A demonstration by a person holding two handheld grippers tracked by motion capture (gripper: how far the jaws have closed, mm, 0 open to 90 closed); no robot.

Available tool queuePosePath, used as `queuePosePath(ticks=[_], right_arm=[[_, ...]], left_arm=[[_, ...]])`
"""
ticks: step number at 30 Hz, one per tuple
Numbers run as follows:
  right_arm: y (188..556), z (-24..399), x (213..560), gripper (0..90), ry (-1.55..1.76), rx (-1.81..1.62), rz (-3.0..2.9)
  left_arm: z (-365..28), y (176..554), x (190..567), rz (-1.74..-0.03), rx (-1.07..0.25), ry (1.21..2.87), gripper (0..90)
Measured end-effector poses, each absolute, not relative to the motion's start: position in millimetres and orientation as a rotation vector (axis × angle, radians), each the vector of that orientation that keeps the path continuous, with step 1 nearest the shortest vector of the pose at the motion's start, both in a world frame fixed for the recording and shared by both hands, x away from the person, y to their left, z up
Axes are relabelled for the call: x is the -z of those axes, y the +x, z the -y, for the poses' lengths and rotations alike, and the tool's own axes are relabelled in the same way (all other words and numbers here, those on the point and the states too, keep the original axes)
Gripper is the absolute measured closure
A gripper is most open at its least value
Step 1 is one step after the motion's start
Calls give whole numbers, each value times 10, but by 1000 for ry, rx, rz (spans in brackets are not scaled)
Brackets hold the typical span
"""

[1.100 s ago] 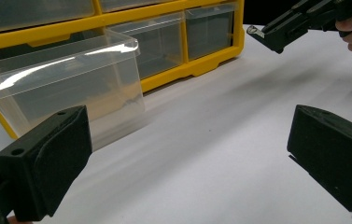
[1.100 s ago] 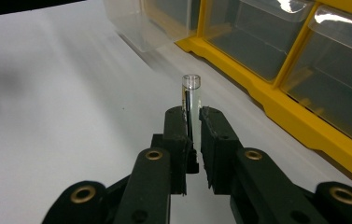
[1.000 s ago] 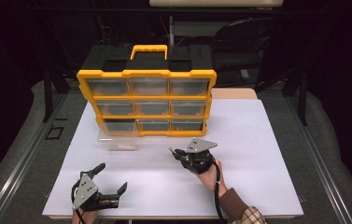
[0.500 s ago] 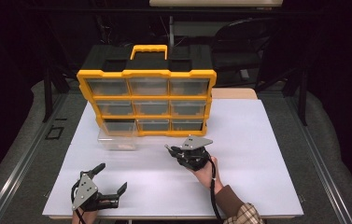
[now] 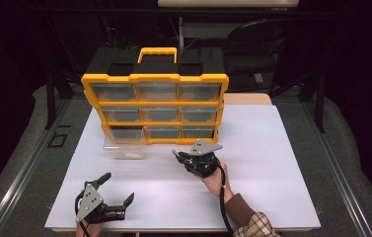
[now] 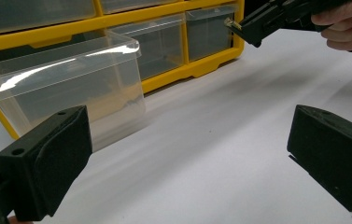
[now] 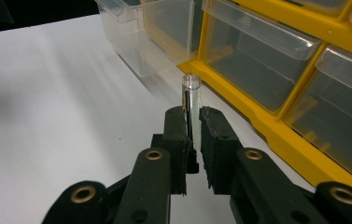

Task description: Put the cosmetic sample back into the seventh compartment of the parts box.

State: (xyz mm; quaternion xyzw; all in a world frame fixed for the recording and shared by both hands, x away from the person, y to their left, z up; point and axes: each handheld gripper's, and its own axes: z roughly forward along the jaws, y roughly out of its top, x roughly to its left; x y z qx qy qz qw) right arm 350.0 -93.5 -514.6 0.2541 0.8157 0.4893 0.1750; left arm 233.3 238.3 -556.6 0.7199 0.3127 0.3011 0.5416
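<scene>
Item: my right gripper (image 7: 193, 125), jaws clamped on a clear tube (image 7: 192, 100), just before the yellow organizer (image 5: 156, 106). Left gripper (image 5: 119, 190): jaws wide, empty.

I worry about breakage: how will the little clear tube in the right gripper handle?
The clear tube looks thin-walled and glassy, so it is probably fragile under a hard squeeze. Its smooth round wall may slip between the right gripper's pads. Laid on the table, it would likely roll.
</scene>
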Motion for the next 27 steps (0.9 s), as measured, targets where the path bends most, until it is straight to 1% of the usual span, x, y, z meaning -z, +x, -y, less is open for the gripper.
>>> queuePosePath(ticks=[27], right_arm=[[3598,856,5040,809,719,-1411,-2290]], left_arm=[[-2386,2331,5563,-741,-717,1712,0]])
